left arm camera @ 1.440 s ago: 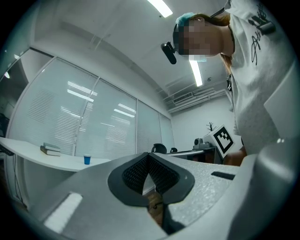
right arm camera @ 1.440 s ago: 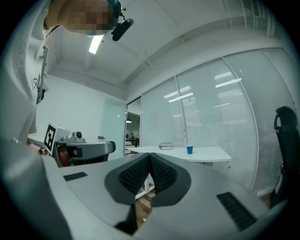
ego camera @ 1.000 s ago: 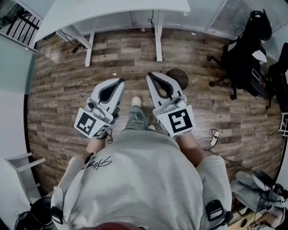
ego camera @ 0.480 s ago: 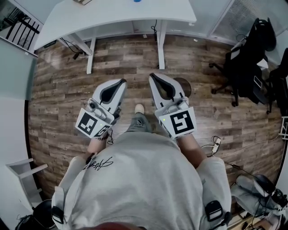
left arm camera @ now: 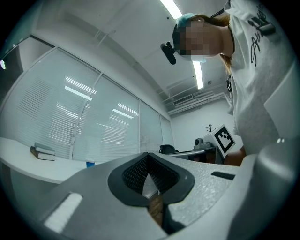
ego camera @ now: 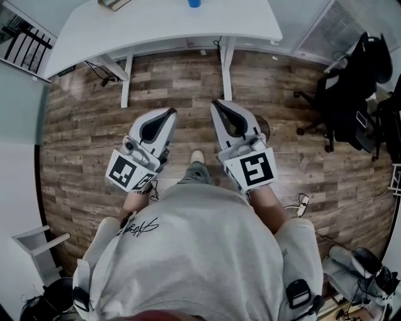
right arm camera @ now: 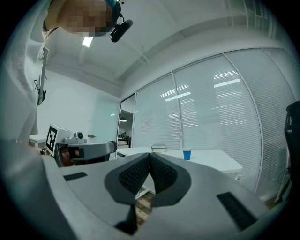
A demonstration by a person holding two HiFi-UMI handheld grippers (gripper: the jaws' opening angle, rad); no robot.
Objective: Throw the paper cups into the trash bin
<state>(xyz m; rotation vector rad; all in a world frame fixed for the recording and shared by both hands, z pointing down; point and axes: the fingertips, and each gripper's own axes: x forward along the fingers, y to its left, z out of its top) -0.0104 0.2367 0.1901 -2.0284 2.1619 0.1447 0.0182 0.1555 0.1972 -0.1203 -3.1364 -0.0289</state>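
A blue paper cup [ego camera: 194,2] stands on the white table [ego camera: 163,28] at the top of the head view. It also shows in the left gripper view [left arm camera: 90,164] and the right gripper view [right arm camera: 187,154]. My left gripper [ego camera: 170,113] and right gripper [ego camera: 216,104] are held side by side over the wooden floor, well short of the table. Each is shut with nothing between its pads. A dark round object [ego camera: 264,127] sits on the floor just right of the right gripper; I cannot tell what it is.
Stacked books [ego camera: 114,4] lie on the table left of the cup. The white table legs [ego camera: 227,66] stand ahead. Black office chairs [ego camera: 351,81] crowd the right side. A power strip with cable [ego camera: 302,204] lies on the floor at the right, and a white shelf [ego camera: 37,247] stands at the lower left.
The person has walked toward the table: it fills more of the top, and the cup and books have come into view. Both grippers stayed side by side and shut.
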